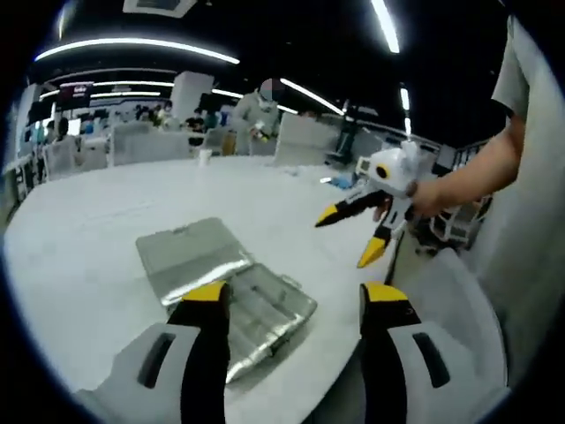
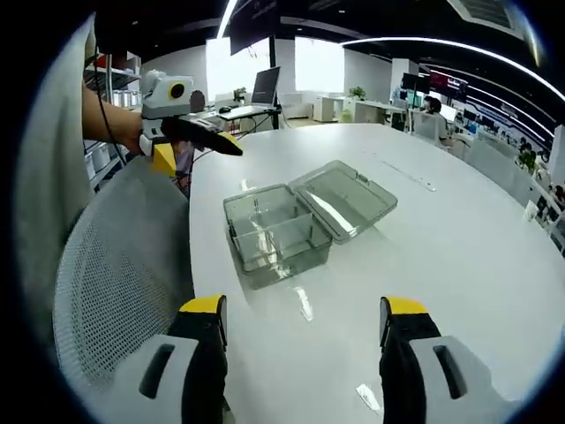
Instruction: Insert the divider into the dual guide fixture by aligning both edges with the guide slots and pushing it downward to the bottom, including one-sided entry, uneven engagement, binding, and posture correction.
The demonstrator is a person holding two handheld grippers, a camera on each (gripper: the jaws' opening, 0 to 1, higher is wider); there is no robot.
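Note:
A clear plastic compartment box (image 2: 274, 234) lies on the white table (image 2: 441, 247) with its lid (image 2: 346, 198) swung open to the far side. Thin clear partitions stand inside it; I cannot tell a loose divider apart. My right gripper (image 2: 305, 314) hovers open over the table's near edge, short of the box, with nothing between its fingers. In the left gripper view the same box (image 1: 265, 309) sits just ahead of my open left gripper (image 1: 296, 300), its lid (image 1: 187, 252) at the left. The right gripper (image 1: 366, 231) shows there, held by a hand. The left gripper (image 2: 190, 132) appears in the right gripper view.
A grey mesh chair (image 2: 115, 291) stands against the table's edge beside me, also visible as a chair (image 1: 450, 300) in the left gripper view. A person's arm (image 1: 481, 168) reaches in. Desks, monitors and other people fill the far background.

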